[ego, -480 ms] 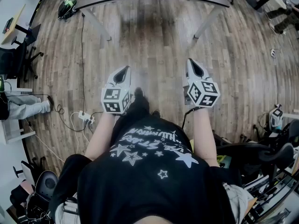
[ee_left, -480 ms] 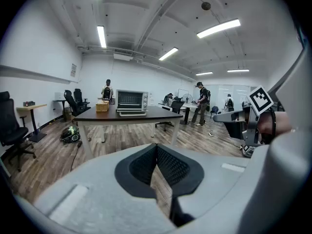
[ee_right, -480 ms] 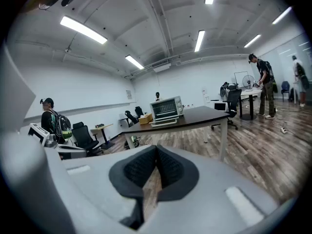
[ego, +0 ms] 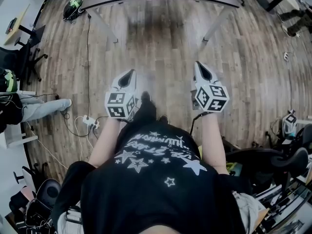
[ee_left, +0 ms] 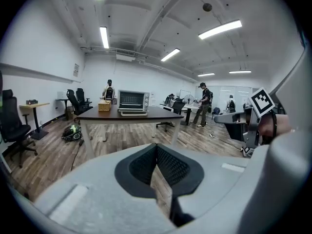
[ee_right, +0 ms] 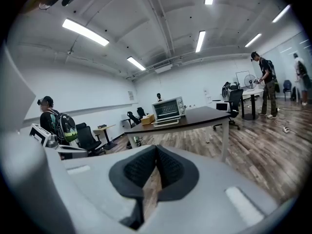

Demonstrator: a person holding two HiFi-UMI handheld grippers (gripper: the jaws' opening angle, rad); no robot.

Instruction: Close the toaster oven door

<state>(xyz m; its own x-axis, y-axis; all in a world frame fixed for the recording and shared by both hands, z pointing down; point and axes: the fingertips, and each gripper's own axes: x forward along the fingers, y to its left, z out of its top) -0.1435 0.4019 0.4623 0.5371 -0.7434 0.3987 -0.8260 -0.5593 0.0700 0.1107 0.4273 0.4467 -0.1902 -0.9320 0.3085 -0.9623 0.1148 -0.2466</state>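
L tongs (ego: 129, 73) & R tongs (ego: 200, 68) both closed tight, empty, well apart from toaster oven (ee_left: 133, 101) on table (ee_left: 165, 113).

Two grey plastic grippers showed, the left gripper (ego: 129, 75) and the right gripper (ego: 200, 67). Mid-frame stood one silver toaster oven (ee_left: 133, 101), one dark-topped table (ee_left: 161, 113) and one tan box (ee_left: 104, 106).
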